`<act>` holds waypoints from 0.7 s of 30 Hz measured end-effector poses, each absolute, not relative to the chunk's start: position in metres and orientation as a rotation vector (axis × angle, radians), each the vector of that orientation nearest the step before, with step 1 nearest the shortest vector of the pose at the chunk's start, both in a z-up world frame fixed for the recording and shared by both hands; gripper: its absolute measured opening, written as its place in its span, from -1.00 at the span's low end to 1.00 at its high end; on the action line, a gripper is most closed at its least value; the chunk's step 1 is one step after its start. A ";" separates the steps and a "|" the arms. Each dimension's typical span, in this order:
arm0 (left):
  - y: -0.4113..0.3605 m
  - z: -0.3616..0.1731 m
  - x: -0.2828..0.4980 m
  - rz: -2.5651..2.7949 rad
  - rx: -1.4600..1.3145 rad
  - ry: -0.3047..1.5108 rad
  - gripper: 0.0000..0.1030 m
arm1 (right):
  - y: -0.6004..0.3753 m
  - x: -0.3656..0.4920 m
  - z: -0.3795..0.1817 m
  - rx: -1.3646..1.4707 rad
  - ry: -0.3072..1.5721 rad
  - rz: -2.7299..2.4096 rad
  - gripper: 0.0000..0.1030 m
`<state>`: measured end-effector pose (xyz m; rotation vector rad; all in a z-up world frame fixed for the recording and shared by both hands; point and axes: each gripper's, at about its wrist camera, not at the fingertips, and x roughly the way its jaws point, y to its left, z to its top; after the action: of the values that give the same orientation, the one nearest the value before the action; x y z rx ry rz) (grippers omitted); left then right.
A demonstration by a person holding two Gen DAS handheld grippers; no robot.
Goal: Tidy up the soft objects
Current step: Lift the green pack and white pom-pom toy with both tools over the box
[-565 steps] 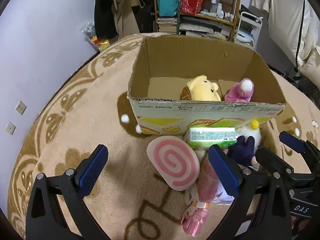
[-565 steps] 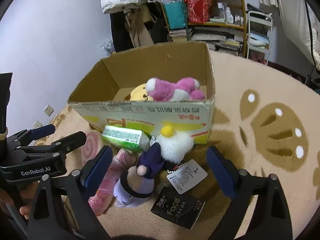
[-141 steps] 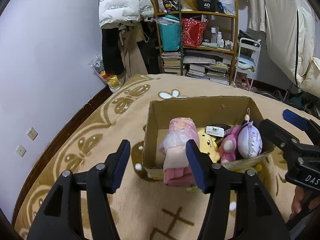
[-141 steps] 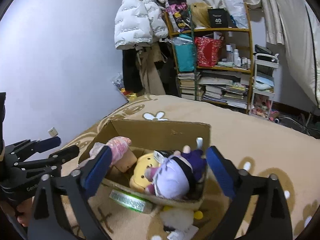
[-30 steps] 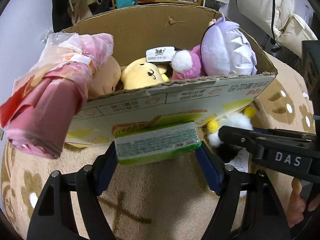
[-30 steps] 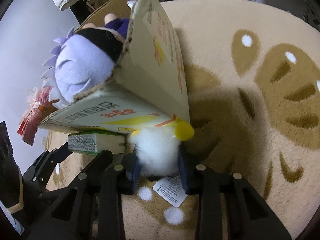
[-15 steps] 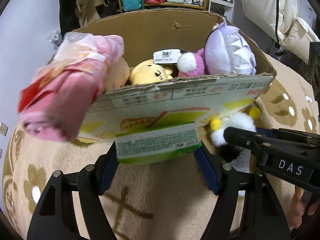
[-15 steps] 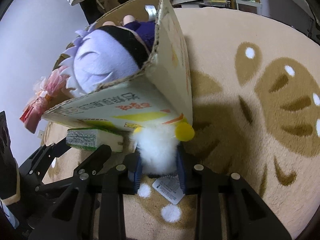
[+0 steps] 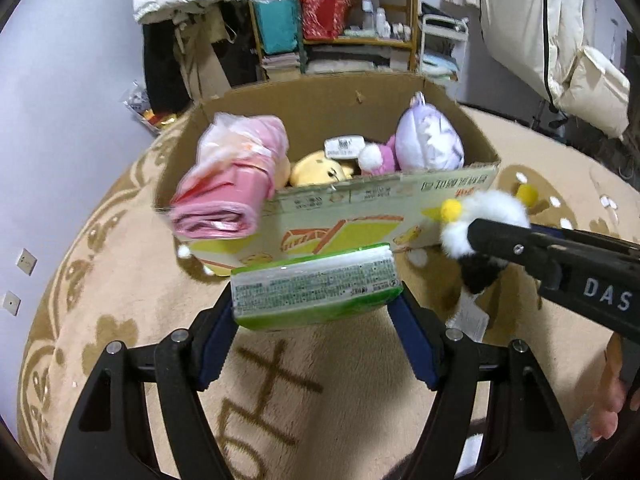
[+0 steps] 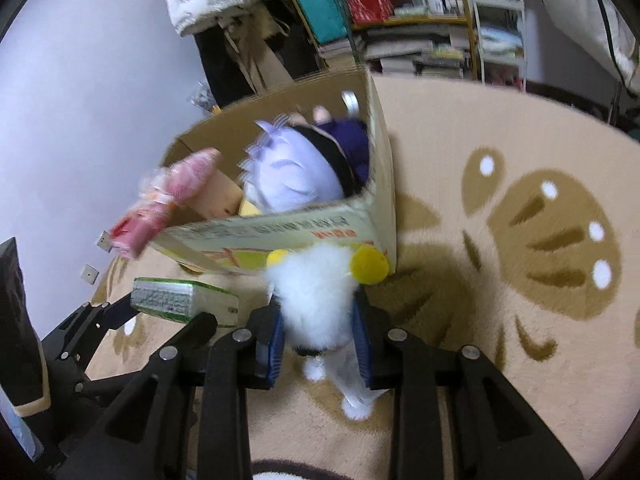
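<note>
Two things have just come up off the rug [image 9: 120,280] together: the left tongs [image 9: 316,312] grasp the green packet [image 9: 316,290] across its ends, and the right tongs [image 10: 318,332] are clenched on the white fluffy toy [image 10: 316,292]. Both now hang just in front of the cardboard box [image 9: 360,204], below its rim. A second ago they sat lower against it. Likely next they go over the rim, among the toys. Behind stand cluttered shelves [image 9: 340,20] and a lilac wall.

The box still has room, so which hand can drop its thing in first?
Probably left: the green pack in the left gripper faces the cardboard box front. The right gripper holds its white plush beside the corner.
</note>
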<state>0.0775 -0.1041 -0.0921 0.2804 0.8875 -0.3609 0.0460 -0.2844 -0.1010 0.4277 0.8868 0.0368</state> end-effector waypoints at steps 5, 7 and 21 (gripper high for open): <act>-0.096 -0.069 0.067 -0.327 0.271 0.814 0.41 | -0.275 0.030 -0.063 0.361 0.755 0.024 -0.40; -0.093 -0.057 0.063 -0.296 0.285 0.768 0.41 | -0.272 0.027 -0.050 0.341 0.711 0.020 -0.40; -0.090 -0.003 0.067 -0.267 0.297 0.633 0.41 | -0.277 0.050 0.004 0.314 0.542 0.035 -0.40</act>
<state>0.0666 -0.0904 -0.0026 0.2975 0.6335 -0.2667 0.0501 -0.2768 0.0041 0.3144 0.5422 0.0349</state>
